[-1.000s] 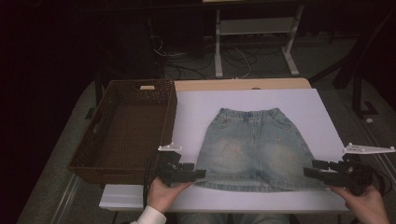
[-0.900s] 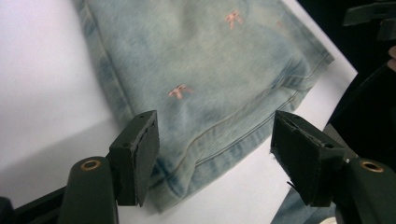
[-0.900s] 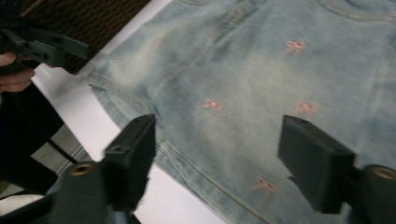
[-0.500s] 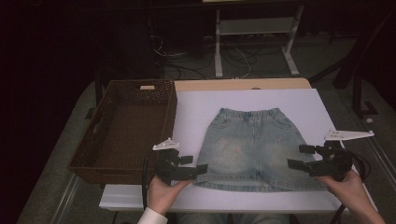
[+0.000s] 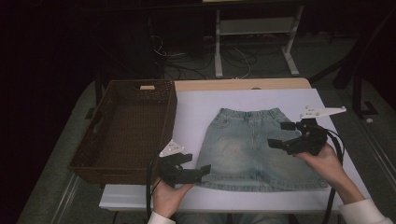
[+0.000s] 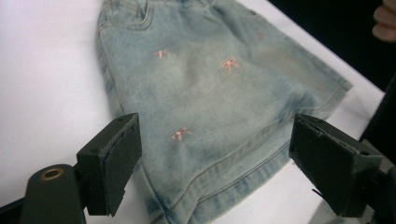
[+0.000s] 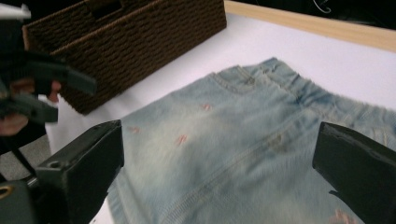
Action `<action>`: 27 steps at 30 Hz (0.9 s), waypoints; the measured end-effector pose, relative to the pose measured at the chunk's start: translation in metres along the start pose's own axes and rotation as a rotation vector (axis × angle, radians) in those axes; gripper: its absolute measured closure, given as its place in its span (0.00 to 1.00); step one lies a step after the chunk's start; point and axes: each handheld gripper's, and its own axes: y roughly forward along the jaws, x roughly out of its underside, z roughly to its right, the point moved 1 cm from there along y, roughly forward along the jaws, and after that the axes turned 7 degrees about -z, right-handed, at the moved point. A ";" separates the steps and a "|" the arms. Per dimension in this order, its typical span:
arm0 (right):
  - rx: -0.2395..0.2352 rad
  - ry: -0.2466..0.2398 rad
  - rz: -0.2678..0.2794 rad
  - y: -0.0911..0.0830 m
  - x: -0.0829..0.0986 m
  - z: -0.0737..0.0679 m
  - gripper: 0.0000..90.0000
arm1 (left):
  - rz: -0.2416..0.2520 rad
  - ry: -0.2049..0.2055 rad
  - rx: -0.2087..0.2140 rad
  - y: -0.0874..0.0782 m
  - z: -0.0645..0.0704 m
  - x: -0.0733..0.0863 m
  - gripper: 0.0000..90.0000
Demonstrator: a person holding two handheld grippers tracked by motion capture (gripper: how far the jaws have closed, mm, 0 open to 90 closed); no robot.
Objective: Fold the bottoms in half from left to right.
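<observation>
Denim skirt (image 5: pixel 254 144): pale blue, small pink bow motifs, lying flat on the white sheet (image 5: pixel 201 107) that covers the worktop, waistband at the far side, hem at the near side. It sits right of centre, just right of the basket.

My left gripper (image 5: pixel 195 164): held in my left hand (image 5: pixel 167 195) at the near left corner of the skirt. Fingers (image 6: pixel 112 163) spread wide, gripping nothing; in the left gripper view the hem corner lies between them, and I cannot tell whether they touch the cloth.

My right gripper (image 5: pixel 281 134): held in my right hand (image 5: pixel 324 161) above the skirt's right side, about midway between waistband and hem. Fingers (image 7: pixel 86 172) wide apart, nothing held, skirt spread below them.

Wicker basket (image 5: pixel 126 128): dark brown, rectangular, on the left of the worktop, with nothing visible inside.
</observation>
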 end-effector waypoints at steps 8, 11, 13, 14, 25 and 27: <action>-0.012 -0.006 -0.027 0.028 -0.019 0.012 0.02 | -0.026 -0.051 -0.029 0.014 -0.005 0.011 0.19; -0.011 -0.004 -0.038 0.038 -0.025 0.016 0.02 | -0.038 -0.068 -0.027 0.017 -0.008 0.015 0.19; -0.017 -0.001 -0.049 0.046 -0.029 0.019 0.02 | -0.052 -0.075 -0.042 0.020 -0.009 0.018 0.19; -0.019 0.001 -0.051 0.050 -0.031 0.020 0.02 | -0.057 -0.077 -0.046 0.021 -0.009 0.019 0.20; -0.044 0.001 -0.079 0.088 -0.048 0.023 0.02 | -0.077 -0.144 -0.042 0.024 -0.014 0.033 0.24; -0.043 0.002 -0.084 0.093 -0.050 0.023 0.02 | -0.078 -0.145 -0.045 0.024 -0.014 0.036 0.25</action>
